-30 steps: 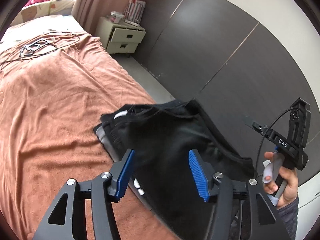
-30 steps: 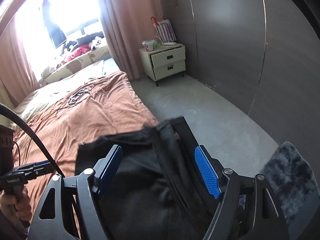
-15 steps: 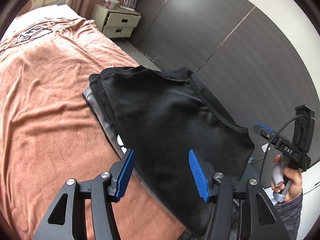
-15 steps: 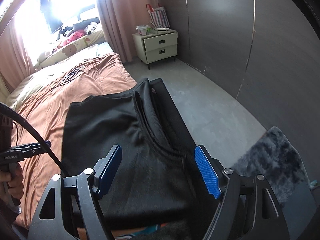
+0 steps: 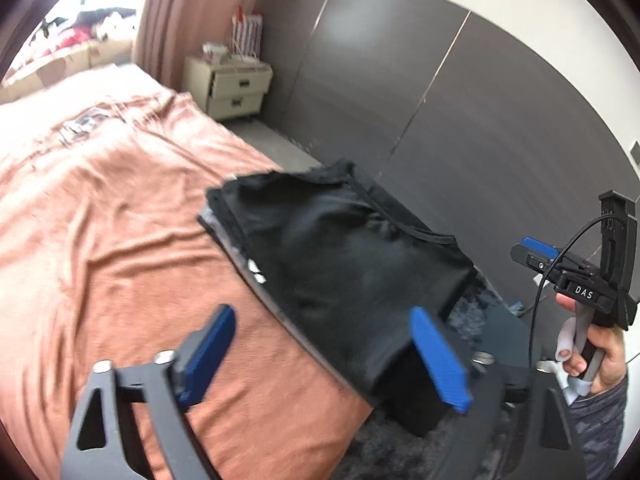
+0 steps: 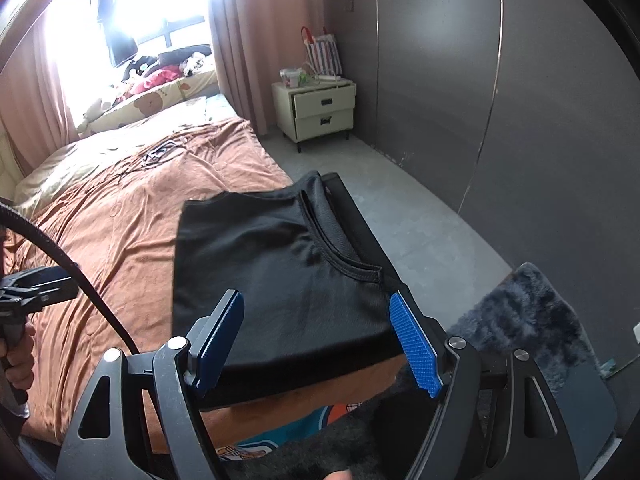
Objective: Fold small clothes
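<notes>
1. Left wrist view: left gripper point(image 5: 320, 356) spread wide, nothing between the blue pads, hanging above the near edge of the brown bedspread point(image 5: 120, 240). Black garment point(image 5: 340, 256) folded into a rough rectangle at the bed's corner, one end drooping over the edge. Right gripper point(image 5: 540, 254) seen at the far right, held in a hand point(image 5: 592, 356), apart from the cloth.

2. Same view, hard to read: whole picture blurred. A grey layer with white marks point(image 5: 256, 272) peeking out under the black cloth; impossible to say whether another garment or part of the same one.

3. Right wrist view: right gripper point(image 6: 320, 344) also wide open and empty, hovering just over the near edge of the garment. Neckline seam point(image 6: 344, 264) visible on top, cloth lying fairly flat.

4. Judged step: a fold apparently just laid down and released. Next move probably calls for one more fold, or for smoothing; needs a pinch on a free edge without dragging the layers.

5. Cut off: the hanging end of the garment hidden behind the right pad point(image 6: 416, 348); colourful fabric point(image 6: 280, 432) below the bed only partly seen.
</notes>
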`<control>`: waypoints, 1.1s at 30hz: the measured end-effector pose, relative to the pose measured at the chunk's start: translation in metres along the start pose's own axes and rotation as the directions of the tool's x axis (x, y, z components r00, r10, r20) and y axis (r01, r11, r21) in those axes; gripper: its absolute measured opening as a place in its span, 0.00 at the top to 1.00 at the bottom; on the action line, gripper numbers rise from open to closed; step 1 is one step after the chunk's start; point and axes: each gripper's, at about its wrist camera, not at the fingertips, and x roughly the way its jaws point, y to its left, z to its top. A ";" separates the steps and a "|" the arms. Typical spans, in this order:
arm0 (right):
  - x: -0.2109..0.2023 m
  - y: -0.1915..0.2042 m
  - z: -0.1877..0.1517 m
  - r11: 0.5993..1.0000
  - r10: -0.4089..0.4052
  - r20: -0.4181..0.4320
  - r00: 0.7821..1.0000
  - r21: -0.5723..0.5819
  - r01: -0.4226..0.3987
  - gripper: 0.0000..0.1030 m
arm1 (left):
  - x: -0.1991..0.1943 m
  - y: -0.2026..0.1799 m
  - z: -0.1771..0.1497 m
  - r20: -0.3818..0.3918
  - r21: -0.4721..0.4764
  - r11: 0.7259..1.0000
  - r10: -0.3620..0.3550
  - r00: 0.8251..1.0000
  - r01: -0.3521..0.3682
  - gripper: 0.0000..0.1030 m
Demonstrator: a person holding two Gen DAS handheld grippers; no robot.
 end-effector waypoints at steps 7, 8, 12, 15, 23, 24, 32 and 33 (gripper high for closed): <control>-0.044 0.028 -0.023 0.999 -0.037 0.058 0.998 0.010 0.036 0.07 | -0.070 0.000 -0.027 0.076 0.009 0.998 0.059 0.995 -0.060 0.03; -0.051 0.033 -0.028 0.999 -0.033 0.065 0.997 0.008 0.033 0.02 | -0.081 0.000 -0.032 0.086 0.012 0.998 0.067 0.994 -0.068 0.03; -0.072 0.052 -0.045 1.000 -0.018 0.080 0.997 -0.001 0.018 0.00 | -0.118 -0.001 -0.052 0.131 0.017 0.995 0.093 0.987 -0.096 0.00; -0.085 0.066 -0.056 1.000 -0.004 0.087 0.996 -0.016 0.005 0.00 | -0.145 0.002 -0.066 0.157 0.013 0.993 0.117 0.981 -0.120 0.00; -0.122 0.090 -0.081 0.998 0.047 0.100 0.994 -0.056 -0.042 0.00 | -0.212 0.010 -0.106 0.239 -0.017 0.984 0.177 0.955 -0.178 0.00; -0.125 0.093 -0.084 0.997 0.052 0.102 0.993 -0.058 -0.046 0.00 | -0.219 0.010 -0.111 0.248 -0.017 0.983 0.180 0.952 -0.181 0.00; -0.153 0.116 -0.112 0.992 0.089 0.121 0.989 -0.103 -0.076 0.00 | -0.268 0.005 -0.150 0.306 -0.023 0.976 0.212 0.928 -0.216 0.00; -0.155 0.118 -0.115 0.991 0.090 0.123 0.988 -0.105 -0.078 0.00 | -0.275 0.004 -0.155 0.317 -0.023 0.974 0.220 0.923 -0.224 0.00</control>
